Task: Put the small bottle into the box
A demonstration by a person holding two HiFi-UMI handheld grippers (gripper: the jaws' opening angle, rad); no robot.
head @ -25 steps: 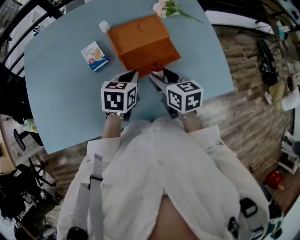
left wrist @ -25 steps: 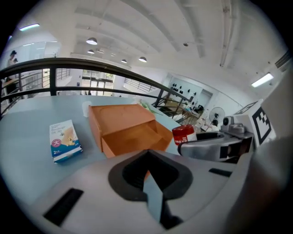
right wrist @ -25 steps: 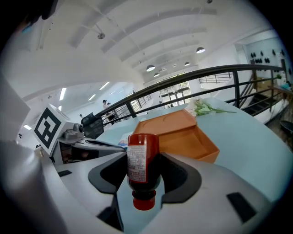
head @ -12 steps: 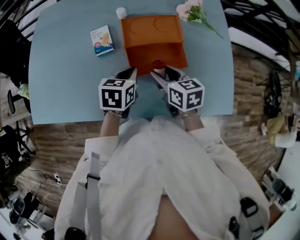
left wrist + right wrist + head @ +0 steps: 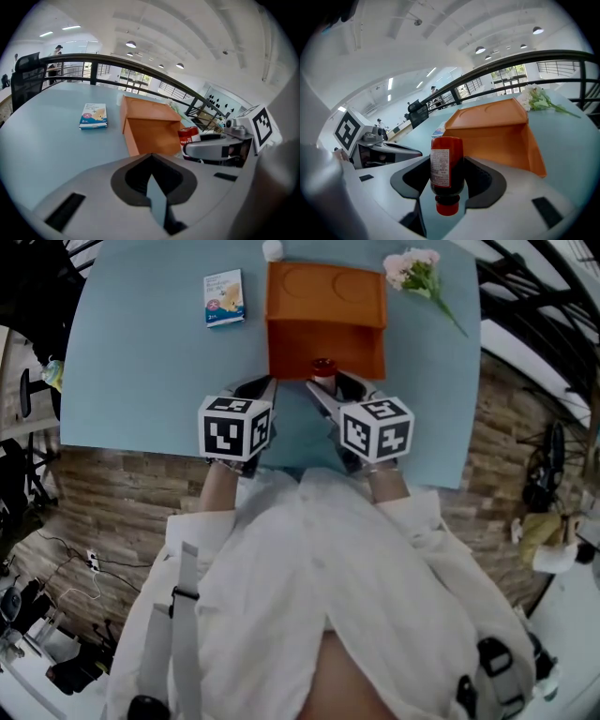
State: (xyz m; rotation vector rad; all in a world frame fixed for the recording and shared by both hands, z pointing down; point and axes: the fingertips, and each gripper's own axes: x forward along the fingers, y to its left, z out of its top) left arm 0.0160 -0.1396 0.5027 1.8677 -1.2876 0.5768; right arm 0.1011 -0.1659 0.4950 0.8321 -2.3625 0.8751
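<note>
The small bottle (image 5: pixel 446 164), dark with a red cap and a white label, sits between the jaws of my right gripper (image 5: pixel 448 180), cap toward the camera. In the head view the bottle (image 5: pixel 323 370) is just in front of the orange box (image 5: pixel 325 306), whose open flap slopes toward me. My right gripper (image 5: pixel 327 385) is shut on the bottle. My left gripper (image 5: pixel 266 387) hangs beside it to the left, jaws together and holding nothing. From the left gripper view the box (image 5: pixel 149 127) stands ahead, with the bottle (image 5: pixel 189 136) to its right.
A small blue and white packet (image 5: pixel 225 297) lies on the light blue table (image 5: pixel 141 343) left of the box. A white round object (image 5: pixel 272 250) sits behind the box and a flower sprig (image 5: pixel 418 272) at its right. The table's near edge runs under my hands.
The head view has swung, so the table and box now sit squarer and higher in frame. Both grippers and the held bottle keep their place at the box's front.
</note>
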